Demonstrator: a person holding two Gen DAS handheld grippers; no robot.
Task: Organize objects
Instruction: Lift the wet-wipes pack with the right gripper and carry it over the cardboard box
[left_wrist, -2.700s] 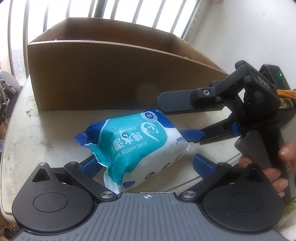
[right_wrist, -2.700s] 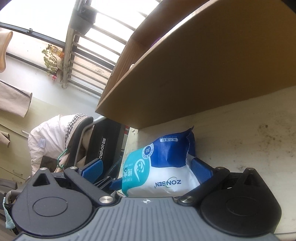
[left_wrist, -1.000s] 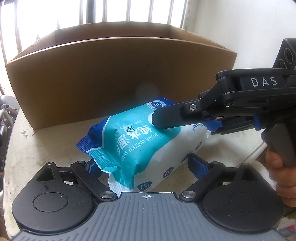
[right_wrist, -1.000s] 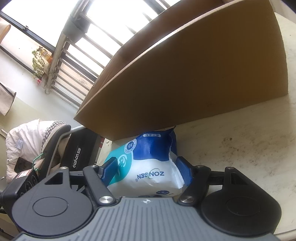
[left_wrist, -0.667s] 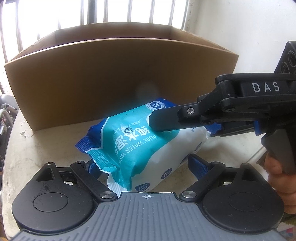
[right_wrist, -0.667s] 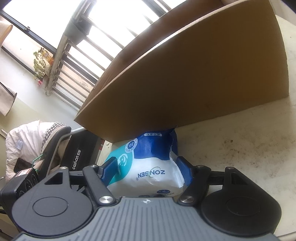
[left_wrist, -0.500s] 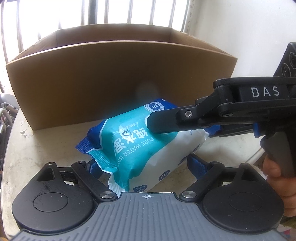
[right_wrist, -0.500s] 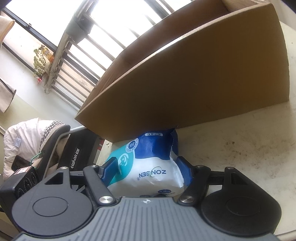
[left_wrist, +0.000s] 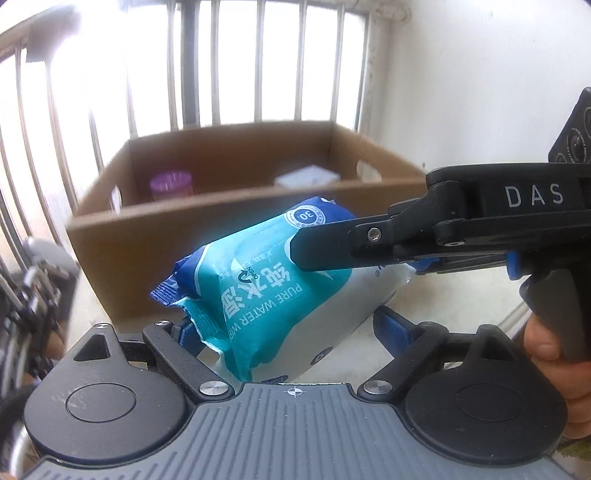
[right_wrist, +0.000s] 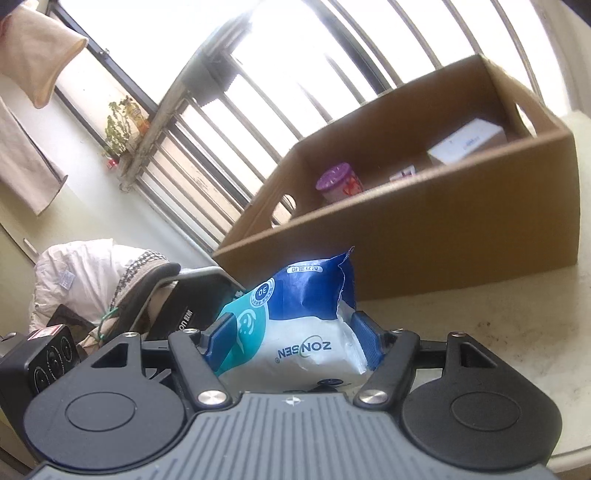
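Nearest each lens, the wet-wipes pack sat clear of the tabletop, between both tools' jaws. The left gripper stood fairly wide, with its blue pads at the pack's ends, though contact was partly hidden. The right gripper pinched the pack's other axis. Behind stood the open cardboard box, holding a purple-lidded jar and a white carton. The step in hand appeared to be the lift. Next, the pack needed to clear the near wall before being lowered inside.
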